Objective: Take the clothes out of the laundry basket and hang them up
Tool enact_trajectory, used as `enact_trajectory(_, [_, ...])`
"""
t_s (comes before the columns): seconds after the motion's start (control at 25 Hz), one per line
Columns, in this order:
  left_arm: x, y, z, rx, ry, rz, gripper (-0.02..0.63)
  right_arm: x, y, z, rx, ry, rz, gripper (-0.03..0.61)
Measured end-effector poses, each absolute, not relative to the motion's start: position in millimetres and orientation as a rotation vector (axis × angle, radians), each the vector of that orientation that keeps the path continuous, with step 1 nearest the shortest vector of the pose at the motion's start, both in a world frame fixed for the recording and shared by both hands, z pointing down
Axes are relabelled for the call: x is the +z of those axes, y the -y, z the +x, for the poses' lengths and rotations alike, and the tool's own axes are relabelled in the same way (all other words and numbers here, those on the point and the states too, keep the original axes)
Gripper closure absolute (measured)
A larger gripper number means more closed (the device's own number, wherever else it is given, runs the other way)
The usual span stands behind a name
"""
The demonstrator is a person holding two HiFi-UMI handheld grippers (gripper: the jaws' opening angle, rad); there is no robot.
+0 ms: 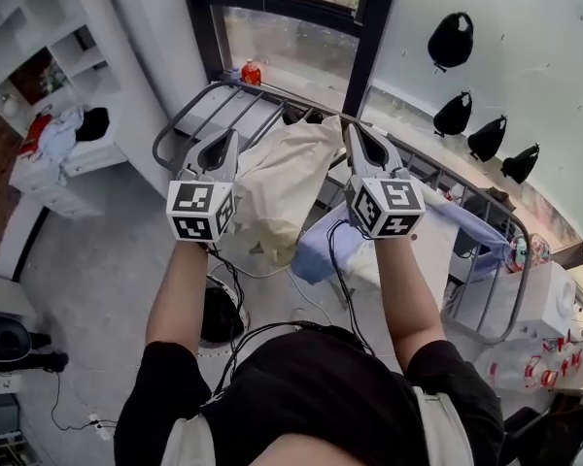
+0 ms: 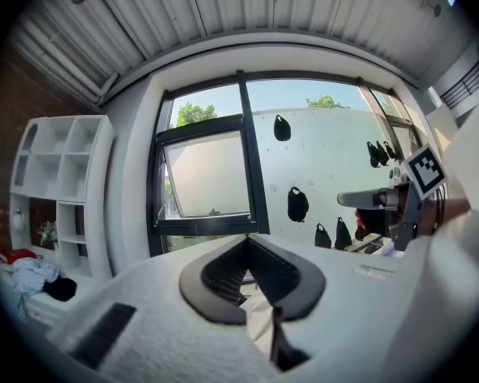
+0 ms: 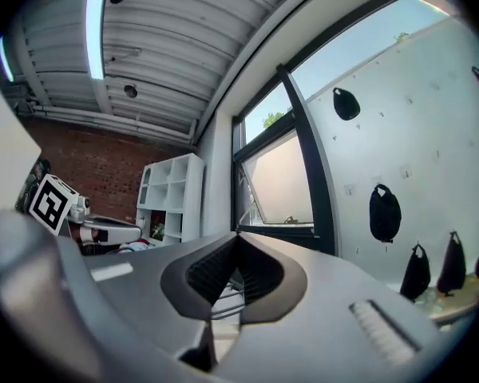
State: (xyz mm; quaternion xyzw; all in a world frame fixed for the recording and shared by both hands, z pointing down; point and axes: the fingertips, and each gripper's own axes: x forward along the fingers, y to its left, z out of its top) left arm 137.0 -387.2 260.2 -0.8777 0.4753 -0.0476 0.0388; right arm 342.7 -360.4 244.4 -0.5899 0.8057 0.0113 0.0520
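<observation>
Left claw [image 1: 222, 146] and right claw [image 1: 361, 136] each pinch shut on a top corner of the cream garment [image 1: 282, 187], held over the drying rack [image 1: 180, 119] at twelve o'clock — not yet hung — while a blue garment [image 1: 316, 246] already lies draped at its five o'clock.

The left forearm [image 1: 178, 289] and right forearm [image 1: 405, 294] are extended forward, roughly parallel. The left grey two-jaw gripper [image 1: 228, 146] is held near level, jaws closed on cream cloth [image 1: 282, 183]. The right grey two-jaw gripper [image 1: 358, 142] is held likewise, jaws brought together.
</observation>
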Motion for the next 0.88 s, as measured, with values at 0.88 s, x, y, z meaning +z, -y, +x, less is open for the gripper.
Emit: enact_trajectory(0.88, [296.4,153.6,111.6,-0.095,-1.425,-2.824,0.607,293.3,127.0,298.1,-0.054,-2.340,-1.984,0.566])
